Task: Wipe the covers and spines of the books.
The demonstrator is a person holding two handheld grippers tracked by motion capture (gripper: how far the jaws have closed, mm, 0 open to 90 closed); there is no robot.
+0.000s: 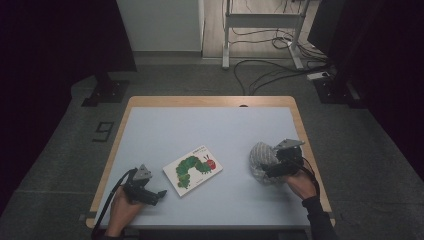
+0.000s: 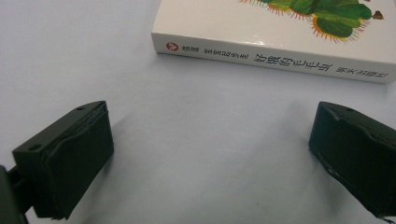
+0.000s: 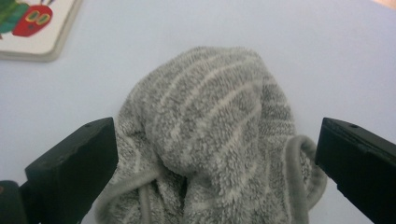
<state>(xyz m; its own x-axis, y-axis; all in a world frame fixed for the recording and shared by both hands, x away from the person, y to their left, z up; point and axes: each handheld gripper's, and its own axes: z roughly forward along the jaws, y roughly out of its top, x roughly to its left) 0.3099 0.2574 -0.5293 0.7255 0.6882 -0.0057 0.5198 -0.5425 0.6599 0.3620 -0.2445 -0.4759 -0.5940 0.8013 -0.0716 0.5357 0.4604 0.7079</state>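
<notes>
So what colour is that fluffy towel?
The towel is grey with thin pale stripes, clearest in the right gripper view, between the right gripper's open jaws.

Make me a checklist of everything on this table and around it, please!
Surface: pale blue table top with a wooden rim, flat.
Job's things: caterpillar picture book lying flat, cover up; grey striped towel bunched in a heap near the right edge.
Clutter: nothing seen.
Grippers: left claw open, aimed at the book's spine, not touching it; right claw open, one jaw on each side of the towel.
Cables: a black cable trails from the left claw; more cables lie on the floor beyond the table.
Surroundings: grey carpet, a white metal frame, dark curtains at both sides.
</notes>
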